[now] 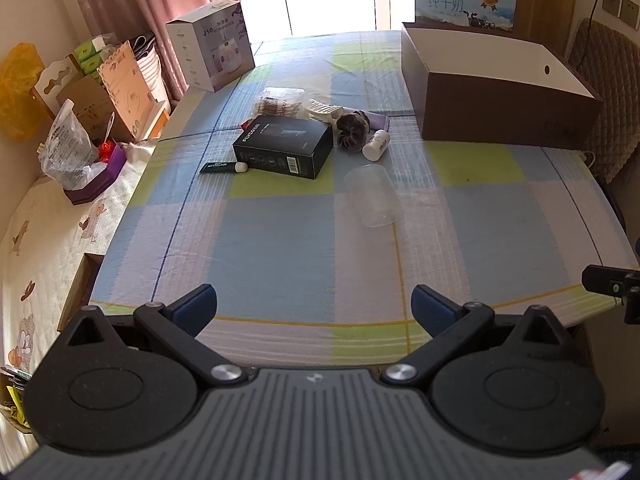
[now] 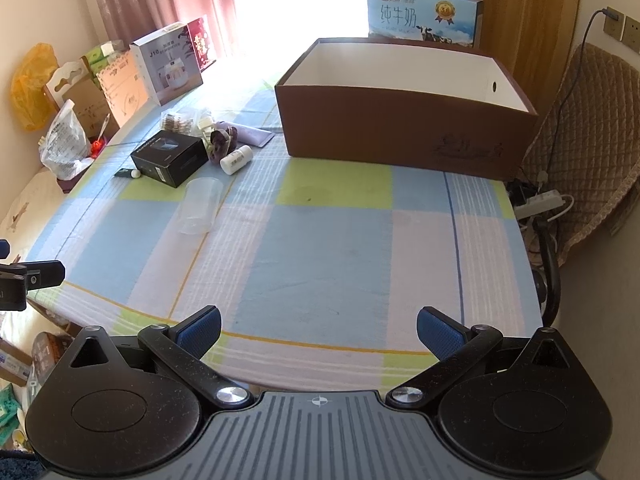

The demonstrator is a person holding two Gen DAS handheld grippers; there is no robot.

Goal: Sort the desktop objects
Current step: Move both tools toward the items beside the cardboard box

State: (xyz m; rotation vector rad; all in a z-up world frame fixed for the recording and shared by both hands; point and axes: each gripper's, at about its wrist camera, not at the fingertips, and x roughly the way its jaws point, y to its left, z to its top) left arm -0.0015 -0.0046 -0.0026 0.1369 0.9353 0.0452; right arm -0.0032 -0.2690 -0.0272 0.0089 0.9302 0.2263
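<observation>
We are holding both the left hand-held gripper (image 1: 314,304) and right hand-held gripper (image 2: 319,326) spread wide and empty, risking crushing or rolling the tipped clear cup (image 1: 373,195) if we are pinching it carelessly.

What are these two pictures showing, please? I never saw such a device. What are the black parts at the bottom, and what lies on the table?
The black parts are two hand-held grippers; a person holds one in each hand. Each carries a wide-angle camera that looks forward along its two blue-padded fingers. One picture comes from the left gripper, the other from the right gripper. Both are open and hold nothing.

They look over a table with a checked cloth. On it lie a clear plastic cup on its side, a black box, a white bottle on its side, a small green tube, a dark purple scrunchie and a few packets behind them. At the far right stands a large open brown box; what shows of its inside is bare. The objects probably go there.
</observation>
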